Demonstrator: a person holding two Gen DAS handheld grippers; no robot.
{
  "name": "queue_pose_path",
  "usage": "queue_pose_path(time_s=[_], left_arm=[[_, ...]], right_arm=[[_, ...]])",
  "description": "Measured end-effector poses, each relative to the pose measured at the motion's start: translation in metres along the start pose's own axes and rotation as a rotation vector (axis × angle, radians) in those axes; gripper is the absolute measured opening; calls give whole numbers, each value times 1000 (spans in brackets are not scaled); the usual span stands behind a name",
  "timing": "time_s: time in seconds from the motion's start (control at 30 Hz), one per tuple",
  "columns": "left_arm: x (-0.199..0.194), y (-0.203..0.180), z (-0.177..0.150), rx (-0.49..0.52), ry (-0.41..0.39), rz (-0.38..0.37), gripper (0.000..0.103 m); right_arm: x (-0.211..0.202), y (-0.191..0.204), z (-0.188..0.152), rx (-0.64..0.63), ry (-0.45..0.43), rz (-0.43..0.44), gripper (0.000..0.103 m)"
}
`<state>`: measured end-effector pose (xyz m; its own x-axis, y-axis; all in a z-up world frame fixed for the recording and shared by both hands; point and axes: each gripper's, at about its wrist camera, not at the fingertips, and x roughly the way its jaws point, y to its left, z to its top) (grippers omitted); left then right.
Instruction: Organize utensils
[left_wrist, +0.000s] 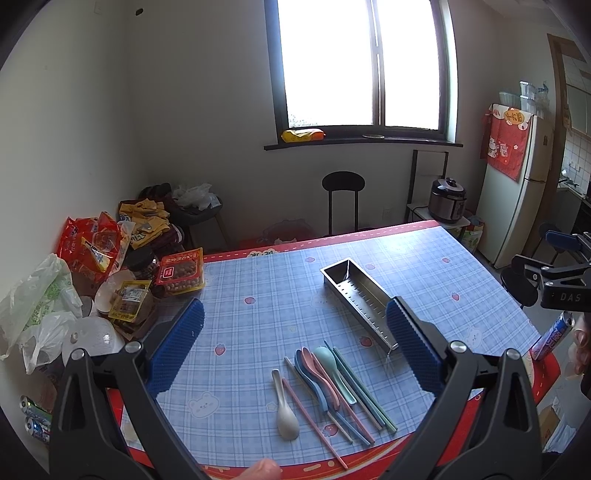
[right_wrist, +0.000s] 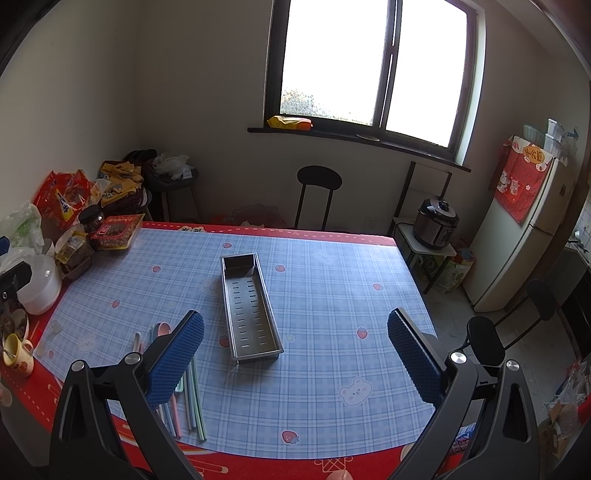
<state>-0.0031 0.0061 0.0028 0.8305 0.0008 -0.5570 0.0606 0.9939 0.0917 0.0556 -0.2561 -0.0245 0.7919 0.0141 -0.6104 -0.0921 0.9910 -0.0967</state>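
Both grippers, left gripper (left_wrist: 295, 347) and right gripper (right_wrist: 295, 350), are held with fingers apart above the desk (right_wrist: 332, 295). Spoons and chopsticks (left_wrist: 332, 384) lie beside the empty steel tray (right_wrist: 249, 306); snack packets (left_wrist: 181, 271) crowd the far left corner. Chopsticks are partly hidden behind the right gripper's left finger.

4 spoons (left_wrist: 314, 373), 1 metal tray (left_wrist: 360, 297)

Your left wrist camera is looking down from above the near edge of the table (left_wrist: 258, 280), facing the window (left_wrist: 362, 66), with the utensils (left_wrist: 328, 387) lying close below its fingers. Your right wrist camera is sitting further right, also facing the window (right_wrist: 373, 62), with the metal tray (right_wrist: 251, 306) centred. Both views are sharing the checked tablecloth, the tray (left_wrist: 358, 299), the utensils (right_wrist: 184, 384), the snack pile at left and the fridge at right.
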Motion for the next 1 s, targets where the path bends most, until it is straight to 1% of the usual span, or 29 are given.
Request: queue_pose_path(time_s=[0.63,0.77,0.9,0.97,1.0], left_arm=[[-8,0,3,-10,-6,-5,97],[-8,2,1,-16,-5,-22,97],[-3,8,-5,-55,9,-82,97],[2,12,-11,-76,11,-103,97],[5,14,-15,-79,13,-99,97]], right_arm=[[-4,1,6,-11,2,1,98],[-1,2,5,-13,7,4,98],[7,2,0,1,27,43,98],[13,2,-4,15,37,82,98],[17,2,-7,24,39,117,98]])
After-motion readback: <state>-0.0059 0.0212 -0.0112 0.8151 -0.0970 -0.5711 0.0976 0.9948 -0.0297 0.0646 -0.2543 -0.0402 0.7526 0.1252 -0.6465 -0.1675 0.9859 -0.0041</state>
